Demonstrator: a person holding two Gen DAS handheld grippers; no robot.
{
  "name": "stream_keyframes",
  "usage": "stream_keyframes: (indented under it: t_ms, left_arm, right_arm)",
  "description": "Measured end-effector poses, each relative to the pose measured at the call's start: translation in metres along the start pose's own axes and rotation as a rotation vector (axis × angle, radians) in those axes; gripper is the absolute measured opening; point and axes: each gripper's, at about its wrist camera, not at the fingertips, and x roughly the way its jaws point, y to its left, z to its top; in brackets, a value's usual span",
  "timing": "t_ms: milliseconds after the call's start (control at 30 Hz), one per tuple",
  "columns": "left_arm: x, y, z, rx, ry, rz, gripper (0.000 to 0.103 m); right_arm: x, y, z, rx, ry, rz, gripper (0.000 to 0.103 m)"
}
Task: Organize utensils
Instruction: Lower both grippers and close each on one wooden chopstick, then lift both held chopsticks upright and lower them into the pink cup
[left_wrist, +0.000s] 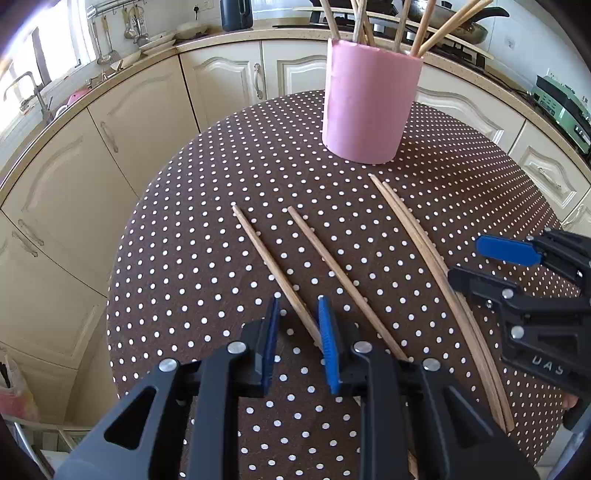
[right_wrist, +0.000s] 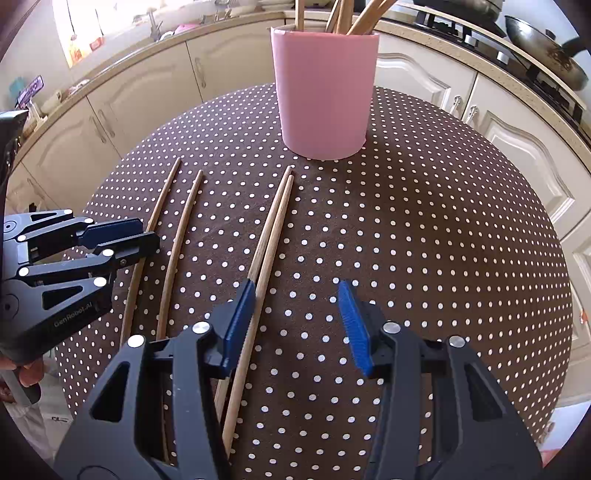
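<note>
Left tongs (left_wrist: 297, 328) straddle one loose chopstick (left_wrist: 275, 267), blue pads apart, ready to lift it toward the pink cup (left_wrist: 369, 103) at upper centre, while right tongs (right_wrist: 295, 325) gape beside the paired chopsticks (right_wrist: 271, 236).

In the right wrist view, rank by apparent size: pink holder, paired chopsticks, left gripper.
1. Pink holder
2. Left gripper
3. Paired chopsticks

The gripper sits nearer the camera, so its rank is unsure.

four loose chopsticks (right_wrist: 177, 236) on table (two paired), one pink holder (right_wrist: 325, 92), two grippers (left_wrist: 297, 336).
</note>
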Motion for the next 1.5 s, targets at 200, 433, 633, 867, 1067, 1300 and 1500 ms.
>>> stream_keyframes:
  t_ms: [200, 433, 633, 867, 1067, 1300, 1500]
  left_arm:
    - [0.000, 0.008, 0.001, -0.010, 0.021, -0.049, 0.014]
    - [0.006, 0.011, 0.014, -0.014, 0.055, -0.058, 0.012]
    - [0.010, 0.018, 0.022, -0.042, 0.069, -0.084, 0.010]
    - [0.006, 0.040, 0.011, -0.108, 0.019, -0.144, 0.005]
    - [-0.019, 0.046, 0.005, -0.135, -0.085, -0.181, 0.005]
    - [-0.062, 0.033, 0.012, -0.106, -0.275, -0.242, 0.005]
    - [-0.087, 0.009, 0.029, -0.097, -0.411, -0.288, 0.005]
  right_arm:
    - [0.009, 0.001, 0.023, -0.034, 0.114, 0.042, 0.037]
    - [0.029, 0.023, 0.051, -0.122, 0.222, -0.007, 0.022]
    - [0.035, 0.018, 0.068, -0.096, 0.258, 0.018, 0.007]
    - [0.025, -0.013, 0.057, -0.032, 0.187, 0.070, 0.006]
    - [-0.003, -0.029, 0.035, -0.002, 0.072, 0.123, 0.006]
    - [-0.058, -0.039, 0.031, 0.019, -0.133, 0.202, 0.006]
    - [-0.096, -0.044, 0.044, 0.050, -0.303, 0.244, 0.006]
